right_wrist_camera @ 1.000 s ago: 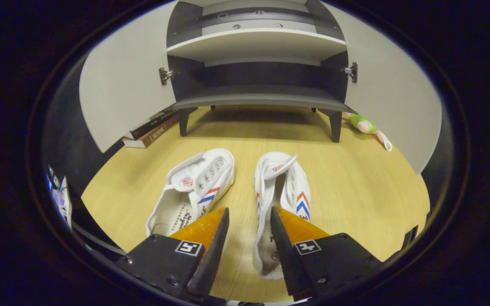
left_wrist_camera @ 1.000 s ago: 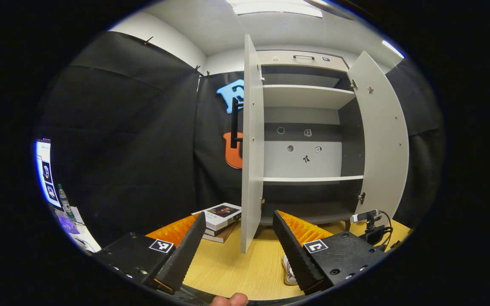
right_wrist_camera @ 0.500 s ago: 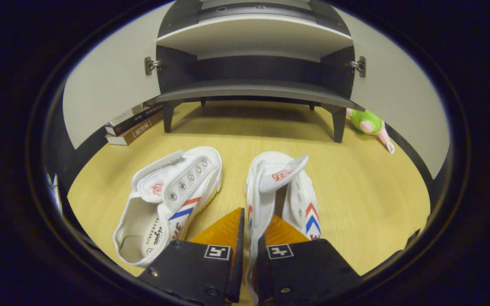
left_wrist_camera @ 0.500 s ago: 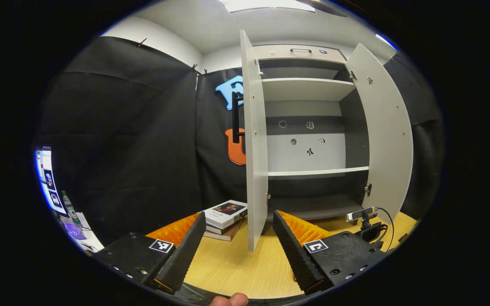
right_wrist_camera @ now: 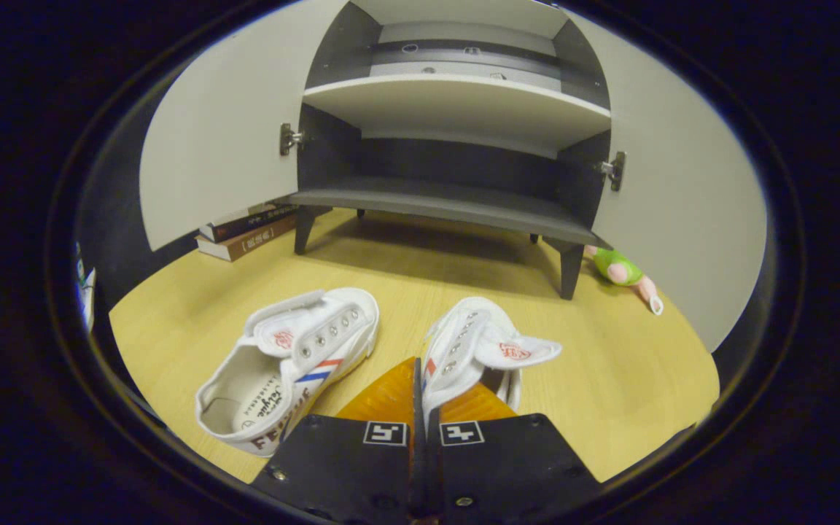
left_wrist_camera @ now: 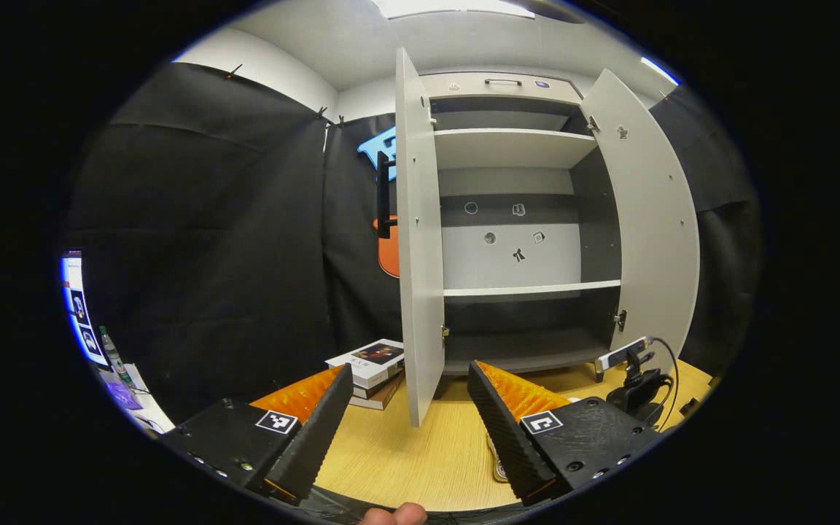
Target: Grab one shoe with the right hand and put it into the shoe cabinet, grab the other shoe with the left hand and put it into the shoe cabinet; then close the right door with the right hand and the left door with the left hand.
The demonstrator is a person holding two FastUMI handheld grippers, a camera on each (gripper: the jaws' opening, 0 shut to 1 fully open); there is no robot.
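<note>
The right gripper [right_wrist_camera: 420, 379] has its jaws clamped on the right shoe's [right_wrist_camera: 475, 346] side wall — heel hidden behind them, toe now lifted off the worktop [right_wrist_camera: 609, 364]. Left gripper [left_wrist_camera: 409, 405] stays open; the other shoe [right_wrist_camera: 289, 364] lies toward the worktop's left edge

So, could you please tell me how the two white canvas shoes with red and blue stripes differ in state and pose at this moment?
The right-hand white canvas shoe is pinched by its side wall in the shut right gripper and tilted, its tongue flopped sideways. The left-hand white canvas shoe lies free on the wooden table, flat on its sole, its opening facing the camera. Both look like the same white, lace-less model, and both are outside the open shoe cabinet.
</note>
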